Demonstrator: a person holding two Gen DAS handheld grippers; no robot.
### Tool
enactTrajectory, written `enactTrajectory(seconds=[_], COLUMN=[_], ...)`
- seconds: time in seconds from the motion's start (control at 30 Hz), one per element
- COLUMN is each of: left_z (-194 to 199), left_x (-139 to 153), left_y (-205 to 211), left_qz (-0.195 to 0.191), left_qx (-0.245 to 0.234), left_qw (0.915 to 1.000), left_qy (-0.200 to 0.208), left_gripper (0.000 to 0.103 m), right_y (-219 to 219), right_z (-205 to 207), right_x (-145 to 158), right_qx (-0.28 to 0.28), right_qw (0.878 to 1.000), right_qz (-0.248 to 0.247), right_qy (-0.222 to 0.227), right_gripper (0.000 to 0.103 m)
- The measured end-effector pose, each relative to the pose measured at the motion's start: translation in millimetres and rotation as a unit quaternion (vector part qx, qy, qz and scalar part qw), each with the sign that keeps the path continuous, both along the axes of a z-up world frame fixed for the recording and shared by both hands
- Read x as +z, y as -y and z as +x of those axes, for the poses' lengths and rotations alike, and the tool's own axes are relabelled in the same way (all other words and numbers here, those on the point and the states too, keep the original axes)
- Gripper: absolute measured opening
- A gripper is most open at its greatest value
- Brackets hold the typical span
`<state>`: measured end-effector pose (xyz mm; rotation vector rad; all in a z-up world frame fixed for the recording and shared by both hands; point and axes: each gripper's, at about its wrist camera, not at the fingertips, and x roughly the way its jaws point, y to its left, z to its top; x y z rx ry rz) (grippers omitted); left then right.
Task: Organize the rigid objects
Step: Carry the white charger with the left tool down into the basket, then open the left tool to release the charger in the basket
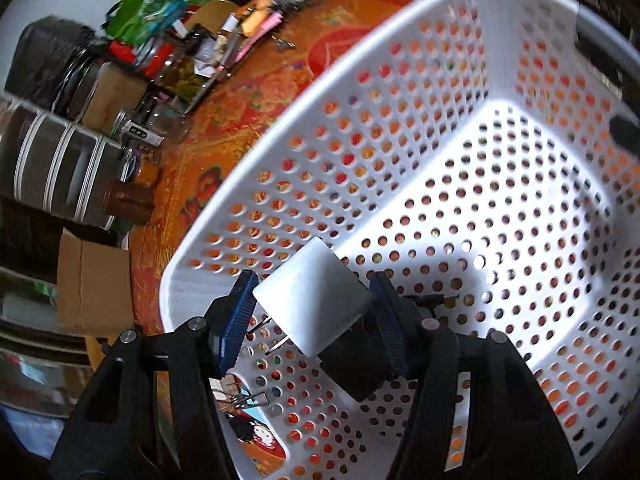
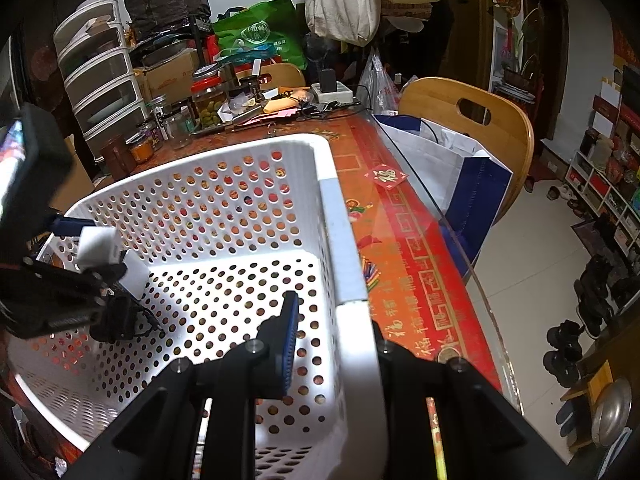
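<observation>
white plug adapter (image 1: pixel 310 300) clamped in left hand-held gripper (image 1: pixel 316 312), poised above perforated basket (image 1: pixel 440 20) on worktop (image 2: pixel 400 216); right hand-held gripper (image 2: pixel 332 320) pinching basket rim. next: lower, release inside.

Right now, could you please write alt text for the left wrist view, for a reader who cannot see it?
The left gripper holds a white plug adapter over the white perforated basket. The basket stands on an orange patterned table; jars crowd its far edge.
</observation>
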<state>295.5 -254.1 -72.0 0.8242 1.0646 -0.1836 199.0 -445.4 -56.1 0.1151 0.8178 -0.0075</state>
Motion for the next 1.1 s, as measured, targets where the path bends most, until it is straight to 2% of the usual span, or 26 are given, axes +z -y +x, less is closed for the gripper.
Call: enactTrajectory(seconds=[0.17, 0.37, 0.5, 0.63, 0.7, 0.73, 0.83, 0.87, 0.9, 0.97, 1.03, 1.1], left_z=[1, -3, -8, -14, -19, -23, -38, -44, -48, -45, -32, -19], left_x=[-23, -49, -59, -32, -2, 23, 78, 94, 107, 118, 109, 88], left_y=[11, 23, 28, 20, 4, -12, -59, -85, -113, -159, -206, -234], left_qz=[0.034, 0.079, 0.099, 0.054, 0.006, -0.031, -0.096, -0.117, -0.136, -0.177, -0.207, -0.204], left_qx=[-0.019, -0.046, -0.052, -0.052, -0.046, -0.038, -0.019, -0.004, 0.017, 0.054, 0.104, 0.14], left_qw=[0.9987, 0.9933, 0.9902, 0.9957, 0.9985, 0.9987, 0.9943, 0.9907, 0.9858, 0.9771, 0.9685, 0.9656], left_qy=[-0.032, -0.071, -0.084, -0.055, -0.029, -0.011, 0.042, 0.07, 0.096, 0.105, 0.091, 0.08], left_gripper=[0.056, 0.056, 0.062, 0.067, 0.071, 0.076, 0.094, 0.101, 0.103, 0.103, 0.103, 0.103], right_y=[0, 0, 0, 0, -1, -1, -1, -1, -1, -2, -1, 0], right_z=[0, -1, -1, -1, -1, -1, -1, -1, -2, -2, -2, -1], right_x=[0, 0, -1, -1, -1, -1, -1, -1, 0, 0, 0, 0], right_qx=[0.0, 0.001, 0.0, -0.002, -0.002, -0.002, -0.002, -0.002, -0.001, -0.001, -0.001, -0.001], right_qw=[1.0, 1.0, 1.0, 1.0, 1.0, 1.0, 1.0, 1.0, 1.0, 1.0, 1.0, 1.0], right_qz=[0.001, 0.001, 0.001, 0.0, -0.002, -0.003, -0.005, -0.006, -0.007, -0.006, -0.006, -0.005], right_qy=[0.0, 0.0, 0.0, -0.001, -0.003, -0.003, -0.002, -0.002, -0.001, 0.0, 0.0, -0.001], right_gripper=[0.019, 0.019, 0.019, 0.019, 0.019, 0.019, 0.019, 0.019, 0.019, 0.019, 0.019, 0.019])
